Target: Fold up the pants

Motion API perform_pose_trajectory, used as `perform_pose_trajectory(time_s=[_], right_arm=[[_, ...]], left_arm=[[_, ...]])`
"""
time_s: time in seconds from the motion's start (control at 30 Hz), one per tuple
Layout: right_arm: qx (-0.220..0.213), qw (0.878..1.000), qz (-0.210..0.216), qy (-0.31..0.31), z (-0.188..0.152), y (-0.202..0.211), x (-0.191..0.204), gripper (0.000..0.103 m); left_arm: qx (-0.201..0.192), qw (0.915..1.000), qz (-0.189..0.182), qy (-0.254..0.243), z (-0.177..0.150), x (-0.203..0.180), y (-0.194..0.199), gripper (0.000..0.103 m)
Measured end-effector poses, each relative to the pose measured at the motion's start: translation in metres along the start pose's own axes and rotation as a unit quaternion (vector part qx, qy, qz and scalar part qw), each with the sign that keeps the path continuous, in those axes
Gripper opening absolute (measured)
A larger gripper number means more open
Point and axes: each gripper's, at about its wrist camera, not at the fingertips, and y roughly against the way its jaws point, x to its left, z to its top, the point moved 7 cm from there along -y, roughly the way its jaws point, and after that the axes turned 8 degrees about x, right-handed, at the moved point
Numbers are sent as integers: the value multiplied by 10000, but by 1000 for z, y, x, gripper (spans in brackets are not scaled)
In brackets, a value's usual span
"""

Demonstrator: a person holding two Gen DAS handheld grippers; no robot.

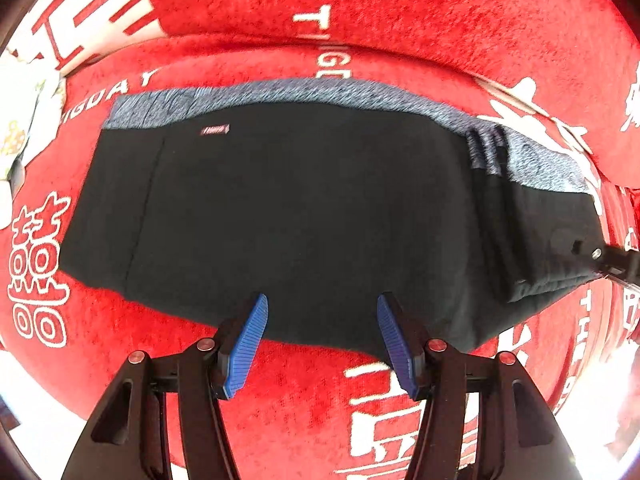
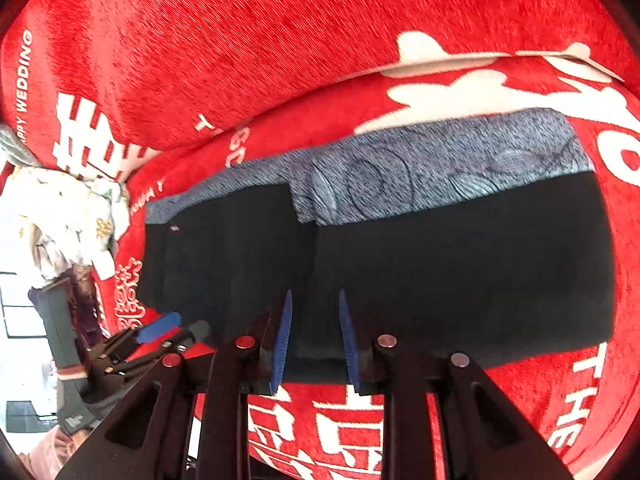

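The black fabric pants with a grey-blue waistband (image 1: 280, 208) lay already folded into a compact block on the red plush cloth (image 1: 304, 392), at twelve o'clock from both grippers. The left gripper (image 1: 322, 344) stood part-open and empty; the right gripper (image 2: 316, 340), narrower, held nothing. Little seemed left beyond a possible final fold.

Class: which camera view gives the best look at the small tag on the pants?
The left wrist view. There the tag sits near the middle, large enough to see as a pale strip just below the grey band. In the right wrist view it is only a tiny speck far left.
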Motion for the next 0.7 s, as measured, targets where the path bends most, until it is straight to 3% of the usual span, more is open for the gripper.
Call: perform_pose_trajectory(time_s=[0.03,0.13,0.27,0.5,0.6,0.7], right_arm=[[165,9999,-24,28,-3,-10,-1,29],[395,9988,-285,-5,-12,-37,-1,32],[281,9985,-450,121,-16,-32,3,34],[544,9951,-709,417,-27,-27,10,36],[789,9945,-531,429,-40,-31,22,37],[835,9918,-688,673,-52,-32,37,37]], left_arm=[[-9,10000,14,40,-1,3,0,59],[-112,9997,61,188,-1,10,3,89],[-159,9994,101,290,-3,22,8,89],[-56,9988,87,484,-6,32,6,89],[-21,9985,55,542,-9,35,6,89],[2,9982,27,602,-12,39,6,89]])
